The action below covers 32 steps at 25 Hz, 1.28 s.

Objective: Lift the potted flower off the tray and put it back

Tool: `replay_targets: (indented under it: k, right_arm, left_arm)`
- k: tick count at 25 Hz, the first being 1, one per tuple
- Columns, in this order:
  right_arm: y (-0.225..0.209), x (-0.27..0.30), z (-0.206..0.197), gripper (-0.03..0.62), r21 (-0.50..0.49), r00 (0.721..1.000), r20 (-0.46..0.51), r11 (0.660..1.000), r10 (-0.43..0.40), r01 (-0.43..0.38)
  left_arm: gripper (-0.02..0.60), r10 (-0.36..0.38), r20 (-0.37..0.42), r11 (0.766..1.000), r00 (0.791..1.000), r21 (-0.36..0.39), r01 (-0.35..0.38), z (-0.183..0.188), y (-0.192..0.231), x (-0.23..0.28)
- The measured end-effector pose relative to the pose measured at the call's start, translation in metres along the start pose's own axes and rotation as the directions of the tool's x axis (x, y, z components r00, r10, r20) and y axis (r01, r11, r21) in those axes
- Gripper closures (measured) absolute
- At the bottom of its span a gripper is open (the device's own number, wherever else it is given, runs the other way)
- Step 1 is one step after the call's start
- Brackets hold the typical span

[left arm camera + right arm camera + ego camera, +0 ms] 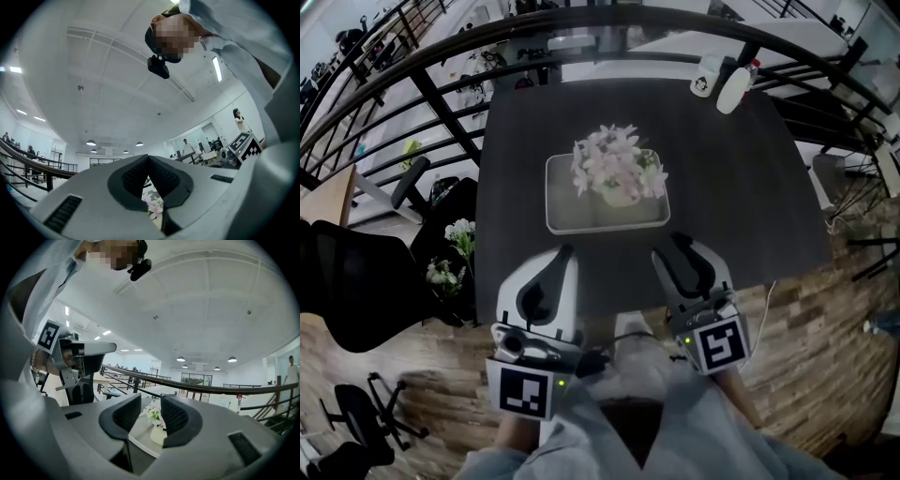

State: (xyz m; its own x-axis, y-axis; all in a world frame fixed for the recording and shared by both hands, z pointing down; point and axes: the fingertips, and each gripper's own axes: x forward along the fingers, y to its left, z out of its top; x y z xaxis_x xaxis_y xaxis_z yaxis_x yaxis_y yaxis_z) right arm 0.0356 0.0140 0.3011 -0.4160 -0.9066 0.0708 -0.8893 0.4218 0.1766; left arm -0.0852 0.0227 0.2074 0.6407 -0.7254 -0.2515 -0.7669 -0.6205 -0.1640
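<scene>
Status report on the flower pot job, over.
Left gripper shut, right gripper open, both empty, short of the tray. Potted flower upright in tray, untouched. Nothing in between; bottles at the table's far edge.

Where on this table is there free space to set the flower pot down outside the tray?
Bare table lies left of the tray, a wider patch right of it, and a strip behind it. Crowded: the far right corner with two white containers, and the near edge, where the left tongs and right tongs hover.
</scene>
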Motion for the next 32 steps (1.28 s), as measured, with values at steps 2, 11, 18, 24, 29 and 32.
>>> replay_targets:
  k: [2, 11, 18, 24, 29, 32]
  right_arm:
    - [-0.006, 0.008, -0.008, 0.437, -0.002, 1.000, -0.011, 1.000, 0.015, -0.015]
    - [-0.032, 0.037, -0.048, 0.381, 0.012, 0.994, -0.089, 0.998, 0.066, -0.065]
    - [-0.051, 0.058, -0.076, 0.351, 0.029, 0.986, -0.140, 0.996, 0.092, -0.089]
    - [-0.063, 0.078, -0.101, 0.315, 0.017, 0.975, -0.189, 0.993, 0.120, -0.119]
    - [-0.067, 0.094, -0.118, 0.295, 0.015, 0.963, -0.221, 0.988, 0.153, -0.153]
    - [-0.069, 0.105, -0.128, 0.281, 0.020, 0.956, -0.238, 0.985, 0.172, -0.173]
  left_arm:
    - [0.583, 0.007, -0.008, 1.000, 1.000, -0.001, -0.007, -0.005, 0.002, 0.007]
    - [0.581, 0.042, -0.046, 0.999, 0.998, -0.006, -0.042, -0.022, 0.008, 0.038]
    - [0.581, 0.066, -0.067, 0.998, 0.996, -0.006, -0.067, -0.031, 0.012, 0.058]
    - [0.581, 0.089, -0.089, 0.996, 0.992, -0.003, -0.090, -0.043, 0.020, 0.072]
    - [0.581, 0.112, -0.109, 0.994, 0.988, 0.001, -0.112, -0.052, 0.027, 0.081]
    - [0.583, 0.126, -0.119, 0.992, 0.985, 0.002, -0.126, -0.057, 0.030, 0.085]
